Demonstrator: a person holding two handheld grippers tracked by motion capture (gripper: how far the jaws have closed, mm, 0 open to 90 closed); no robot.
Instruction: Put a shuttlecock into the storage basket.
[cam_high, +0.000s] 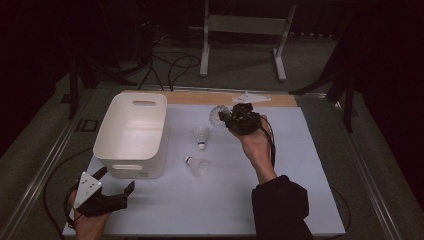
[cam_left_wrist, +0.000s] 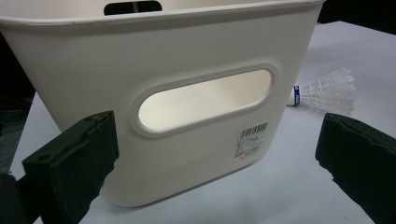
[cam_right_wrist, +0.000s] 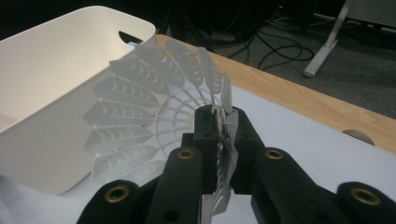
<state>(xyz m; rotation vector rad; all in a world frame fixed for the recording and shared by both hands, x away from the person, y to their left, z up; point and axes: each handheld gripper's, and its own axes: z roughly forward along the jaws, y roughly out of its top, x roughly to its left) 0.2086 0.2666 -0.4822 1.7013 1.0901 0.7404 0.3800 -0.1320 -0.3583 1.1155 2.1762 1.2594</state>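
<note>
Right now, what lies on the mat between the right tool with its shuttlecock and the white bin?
In the high view, bare mat separates the right tool holding the shuttlecock from the white bin; an upright shuttlecock stands just nearer.

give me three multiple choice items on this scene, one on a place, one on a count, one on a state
1. Where does the white bin stand in the high view?
A. left part of the table
B. right edge of the table
C. on the floor

2. How many shuttlecocks lie loose on the table?
A. none
B. two
C. five

3. How is the right gripper?
A. wide open over the bin
B. shut on a shuttlecock
C. lying on the table

Key:
1 A, the bin sits on the white table at its left, just ahead of the open left gripper.
2 B, one loose shuttlecock stands near the centre and another loose shuttlecock lies nearer the person.
3 B, its jaws pinch the skirt of the held shuttlecock, raised near the bin.
</note>
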